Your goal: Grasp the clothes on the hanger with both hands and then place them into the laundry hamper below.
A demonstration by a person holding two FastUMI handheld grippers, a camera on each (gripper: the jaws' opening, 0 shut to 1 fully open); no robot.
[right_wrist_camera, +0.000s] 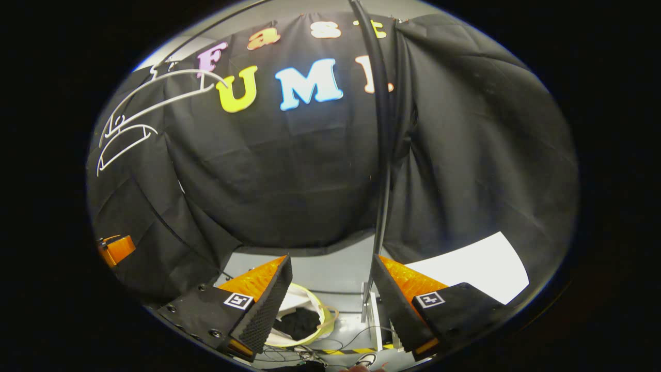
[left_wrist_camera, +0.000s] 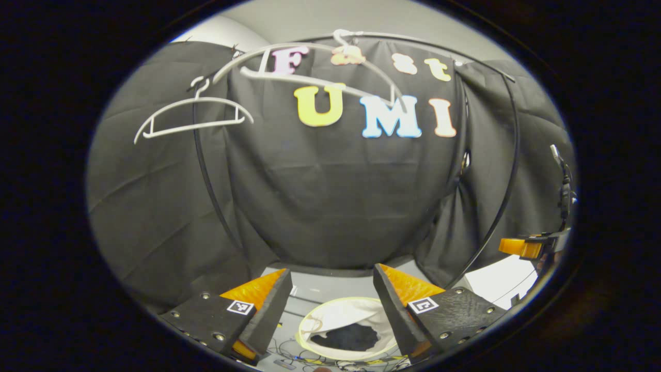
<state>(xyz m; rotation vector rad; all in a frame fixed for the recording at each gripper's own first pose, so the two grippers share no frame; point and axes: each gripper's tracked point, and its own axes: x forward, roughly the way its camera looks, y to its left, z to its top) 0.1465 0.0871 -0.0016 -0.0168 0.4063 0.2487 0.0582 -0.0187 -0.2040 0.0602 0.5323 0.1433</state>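
Left gripper view: the left gripper (left_wrist_camera: 333, 287) stands with its two fingers spread wide and nothing between them. Framed in the gap below is the laundry hamper (left_wrist_camera: 310, 323), a round white basket with a pale yellow rim resting on the grey floor (left_wrist_camera: 330, 284). A dark garment (left_wrist_camera: 353, 337), the clothes of the task, lies inside the hamper at its bottom. Above, two bare white hangers hang from a curved black rail (left_wrist_camera: 413, 42): the nearer hanger (left_wrist_camera: 320, 64) at top centre, tilted, and a farther hanger (left_wrist_camera: 193, 116) at upper left. At the right edge the right gripper (left_wrist_camera: 521, 247) is partly visible, well apart; its jaw setting cannot be told from here.

Right gripper view: the right gripper (right_wrist_camera: 333, 284) likewise holds its fingers wide apart, empty. The hamper (right_wrist_camera: 323, 312) appears lower left, partly behind the left-hand finger (right_wrist_camera: 263, 310), with the dark garment (right_wrist_camera: 299, 323) inside. This view adds a black upright pole (right_wrist_camera: 383, 155) of the rack running from the top down to the floor between the fingers, and a white sheet (right_wrist_camera: 480, 271) on the floor at right. Both hangers (right_wrist_camera: 150, 98) crowd the upper left edge. A part of the left gripper (right_wrist_camera: 116, 248) shows at the far left. Loose cables (right_wrist_camera: 310, 354) lie on the floor near the hamper.
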